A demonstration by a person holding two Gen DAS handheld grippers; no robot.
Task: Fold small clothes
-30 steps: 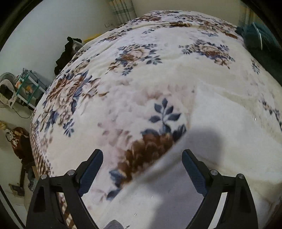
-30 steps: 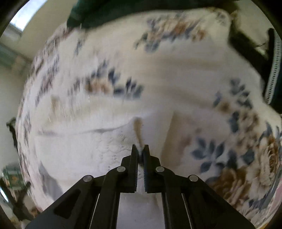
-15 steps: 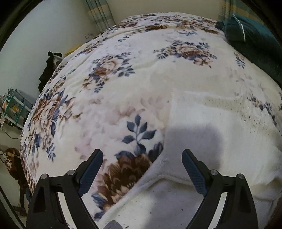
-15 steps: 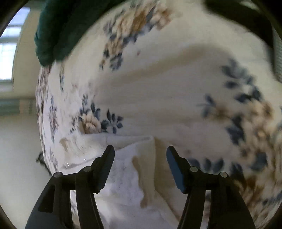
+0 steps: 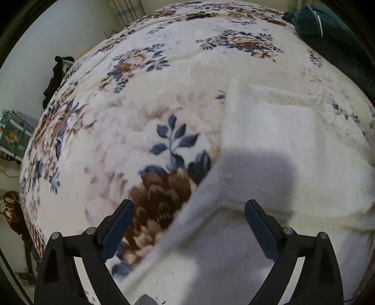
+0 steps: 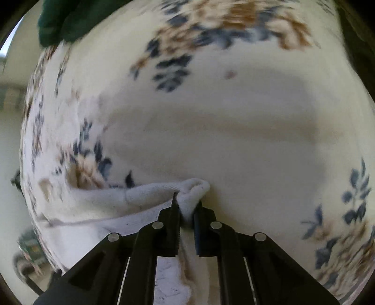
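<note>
A small white garment (image 5: 276,145) lies on a floral blanket (image 5: 145,98) that covers the bed. My left gripper (image 5: 188,208) is open and hangs just above the garment's left edge, one finger over the blanket and one over the cloth. In the right wrist view my right gripper (image 6: 186,204) is shut on a bunched corner of the white garment (image 6: 194,187), pinching a fold of cloth between its fingers. The rest of that garment trails to the left and under the gripper.
A dark green cloth (image 5: 328,30) lies at the far right of the bed and shows at the top left of the right wrist view (image 6: 61,21). Dark clothes (image 5: 55,77) and a shelf (image 5: 11,133) stand beside the bed's left side.
My right gripper was shut on cloth, opened, and has shut again on a bunched corner of the garment. My left gripper stayed open while its view shifted over the garment's left edge.
</note>
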